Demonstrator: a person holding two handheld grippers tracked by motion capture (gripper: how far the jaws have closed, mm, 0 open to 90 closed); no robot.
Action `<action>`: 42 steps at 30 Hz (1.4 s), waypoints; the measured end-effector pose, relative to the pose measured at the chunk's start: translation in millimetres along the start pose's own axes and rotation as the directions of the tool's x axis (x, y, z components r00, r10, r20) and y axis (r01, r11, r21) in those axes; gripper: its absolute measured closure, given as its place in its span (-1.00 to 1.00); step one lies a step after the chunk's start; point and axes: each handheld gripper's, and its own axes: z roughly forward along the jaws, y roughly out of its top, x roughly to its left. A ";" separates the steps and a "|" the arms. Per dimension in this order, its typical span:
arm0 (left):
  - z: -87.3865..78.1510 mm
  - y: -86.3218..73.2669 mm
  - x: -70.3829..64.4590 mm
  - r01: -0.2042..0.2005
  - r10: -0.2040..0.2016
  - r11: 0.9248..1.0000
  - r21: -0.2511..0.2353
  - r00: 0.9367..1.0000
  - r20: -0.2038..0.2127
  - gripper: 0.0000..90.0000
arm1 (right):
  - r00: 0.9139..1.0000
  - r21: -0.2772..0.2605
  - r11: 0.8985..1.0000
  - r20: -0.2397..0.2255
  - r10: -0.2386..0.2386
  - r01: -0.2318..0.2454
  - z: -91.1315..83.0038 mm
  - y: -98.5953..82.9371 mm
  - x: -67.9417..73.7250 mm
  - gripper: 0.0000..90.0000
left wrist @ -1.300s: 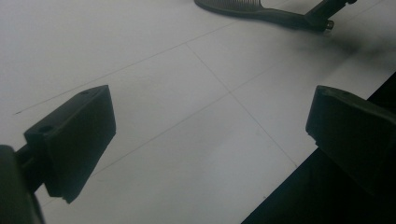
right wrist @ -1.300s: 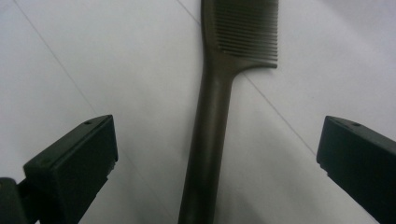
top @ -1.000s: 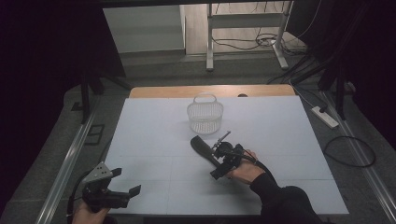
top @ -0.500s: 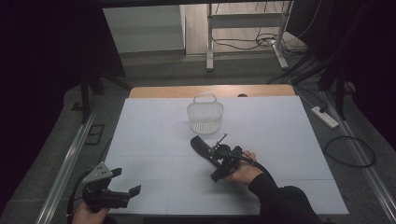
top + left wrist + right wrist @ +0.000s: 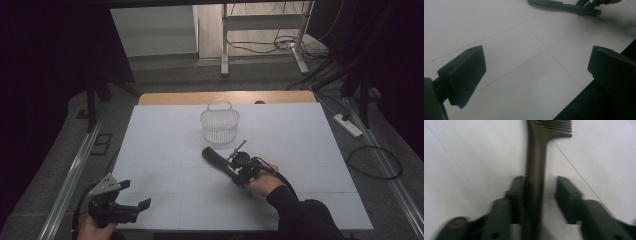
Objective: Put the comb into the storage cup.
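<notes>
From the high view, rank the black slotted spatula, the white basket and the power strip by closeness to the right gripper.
1. Black slotted spatula: its handle lies between the jaws of the right gripper.
2. White basket: just beyond, toward the table's far edge.
3. Power strip: on the floor, off the table's right side.

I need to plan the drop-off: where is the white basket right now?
In the high view the white basket stands upright at the table's far middle, just beyond the black slotted spatula that lies between the right tool's jaws.
</notes>
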 end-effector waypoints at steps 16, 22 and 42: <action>-0.4 0.0 0.3 0.005 -0.005 1.000 -0.003 1.000 0.001 -0.94 | 0.998 -0.060 0.996 -0.001 -0.066 0.066 -2.7 -8.3 2.0 0.61; -0.3 0.2 0.1 0.006 -0.006 1.000 -0.002 1.000 0.000 -0.95 | 0.997 -0.106 0.991 -0.015 -0.081 0.079 -12.3 -10.8 5.1 0.61; -0.4 0.9 5.6 0.043 -0.043 0.999 -0.006 0.998 0.042 -1.00 | 0.994 -0.204 0.973 -0.024 -0.111 0.104 -40.8 -23.0 14.8 0.61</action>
